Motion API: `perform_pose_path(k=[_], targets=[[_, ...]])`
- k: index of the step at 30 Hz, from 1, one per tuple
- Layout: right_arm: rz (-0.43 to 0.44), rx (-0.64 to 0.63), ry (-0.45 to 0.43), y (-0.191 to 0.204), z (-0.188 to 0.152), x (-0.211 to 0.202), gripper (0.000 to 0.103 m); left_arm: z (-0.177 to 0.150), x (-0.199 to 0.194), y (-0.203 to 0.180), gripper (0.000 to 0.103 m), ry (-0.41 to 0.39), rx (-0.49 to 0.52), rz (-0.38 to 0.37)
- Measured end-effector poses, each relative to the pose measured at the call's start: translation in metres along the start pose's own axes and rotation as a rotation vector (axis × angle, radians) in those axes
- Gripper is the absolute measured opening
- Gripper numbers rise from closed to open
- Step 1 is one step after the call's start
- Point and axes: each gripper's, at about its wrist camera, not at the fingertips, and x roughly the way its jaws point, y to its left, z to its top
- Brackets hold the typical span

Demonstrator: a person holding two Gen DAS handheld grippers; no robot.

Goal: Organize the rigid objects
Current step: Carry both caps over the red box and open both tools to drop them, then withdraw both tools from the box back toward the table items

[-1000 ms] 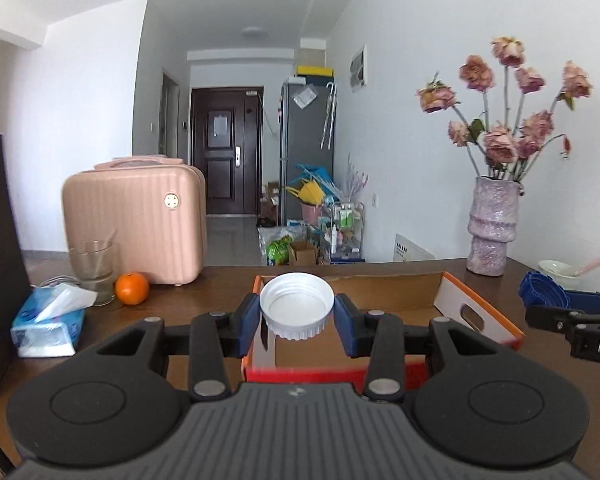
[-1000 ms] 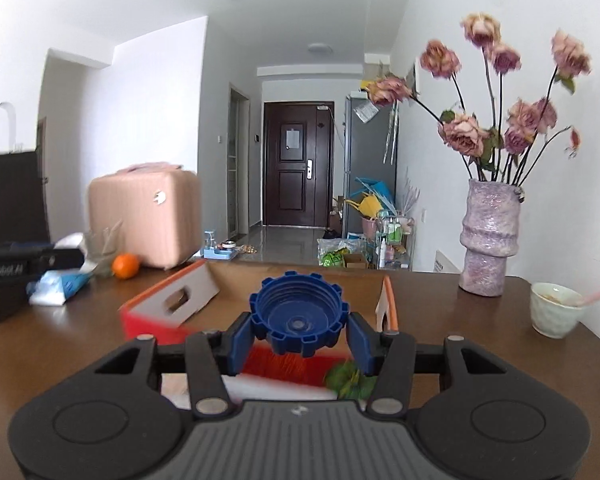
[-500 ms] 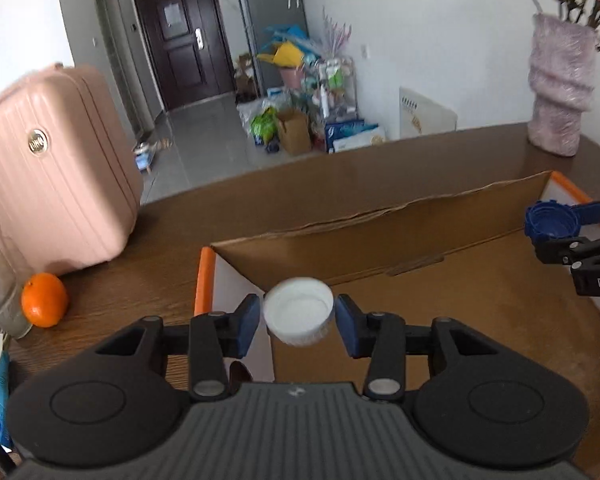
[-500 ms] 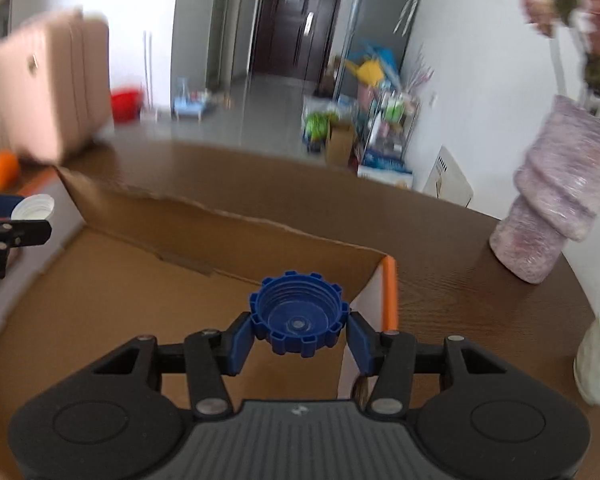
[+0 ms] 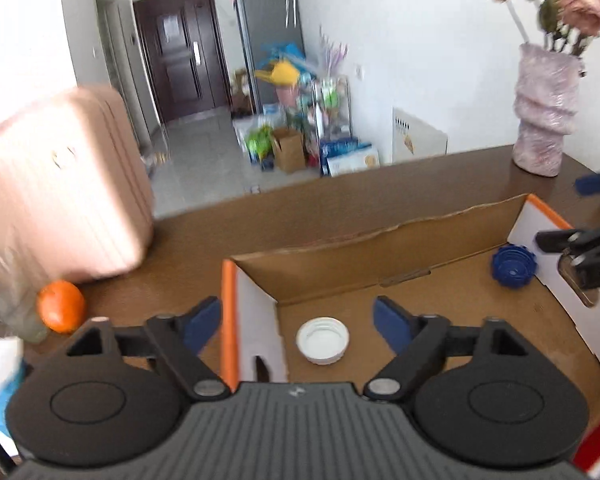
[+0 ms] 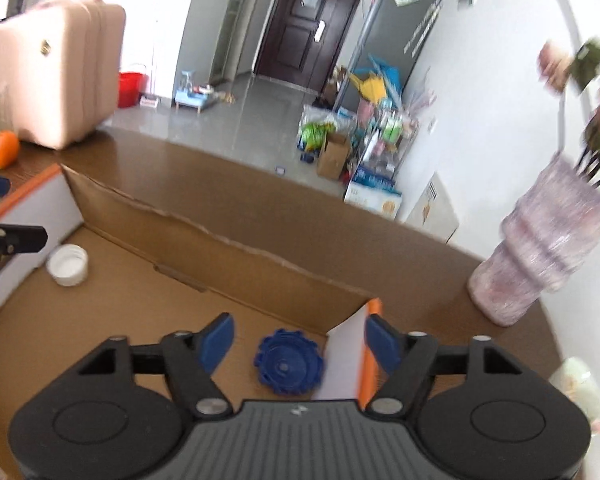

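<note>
White round plastic cap (image 5: 322, 340) and blue ridged plastic cap (image 6: 289, 366) apparently lie loose in brown cardboard box (image 5: 400, 256); both hand-held grippers' jaws opening, pads clear.

Both caps (white cap (image 5: 322, 340), blue cap (image 6: 288, 367)) dropped from opening claws into the box (image 5: 380, 256)

readable text: none | door notice (image 5: 171, 26): too blurred to read | floor packaging (image 5: 350, 159): print too small to tell
</note>
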Motion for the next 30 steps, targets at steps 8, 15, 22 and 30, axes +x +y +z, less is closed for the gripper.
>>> perform_pose_path(k=[8,15,22,30], targets=[[0.021,0.009,-0.071,-0.01,-0.01,-0.105,0.079,0.0,-0.104,0.025,0.091,-0.073,-0.054,0.042],[0.059,0.084,-0.209,-0.008,-0.058,-0.191,0.081,-0.04,-0.191,0.025,0.095,-0.187,-0.063,0.123],[0.098,0.204,-0.393,0.003,-0.14,-0.264,0.084,-0.121,-0.284,0.006,0.103,-0.343,-0.088,0.186],[0.141,0.283,-0.479,0.042,-0.245,-0.32,0.088,-0.224,-0.351,-0.029,0.103,-0.38,-0.126,0.18]])
